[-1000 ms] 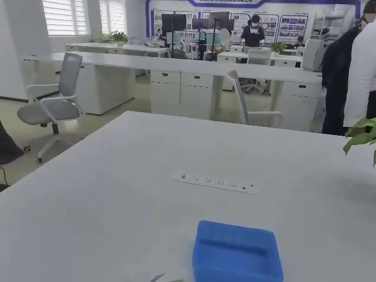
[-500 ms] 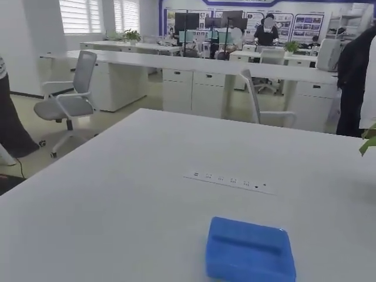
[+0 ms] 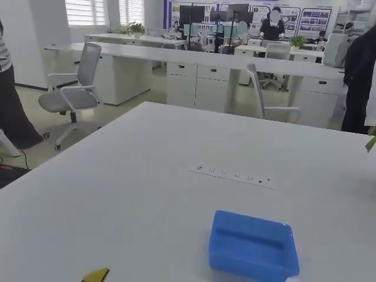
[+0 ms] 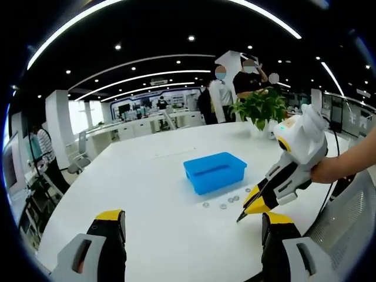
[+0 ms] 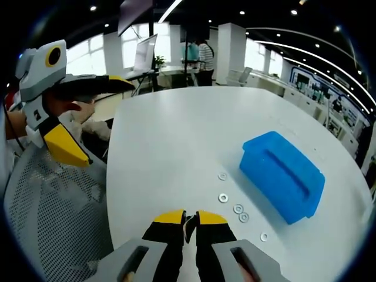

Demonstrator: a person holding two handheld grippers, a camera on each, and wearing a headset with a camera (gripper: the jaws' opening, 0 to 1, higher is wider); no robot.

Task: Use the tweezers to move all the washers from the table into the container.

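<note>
Right gripper (image 5: 191, 218): clenched, with jaws drawn almost together on a thin dark sliver read as the tweezers (image 5: 189, 226); hovered over the near part of the desk (image 5: 170, 141), short of the washers.
Left gripper (image 4: 191, 220): released, with jaws spread wide apart; seen from the right gripper view off the desk's edge, above a mesh chair back (image 5: 53, 205).
Hand (image 4: 338, 167): wrapped round the right gripper's white body, tips angled down toward the desk.
Washers (image 5: 223, 198): five counted, lying flat and loose on the white desk in a scattered line just beside the container's long side.
Container (image 5: 282, 173): blue, rectangular, open-topped; stood upright on the desk — near the washers, well apart from both grippers.
Power strip (image 3: 235, 175): set flat in the desk beyond the container.
Background: potted plant (image 4: 261, 106) at the far desk edge, people standing behind it; grey office chair (image 3: 67, 97) across the aisle.
</note>
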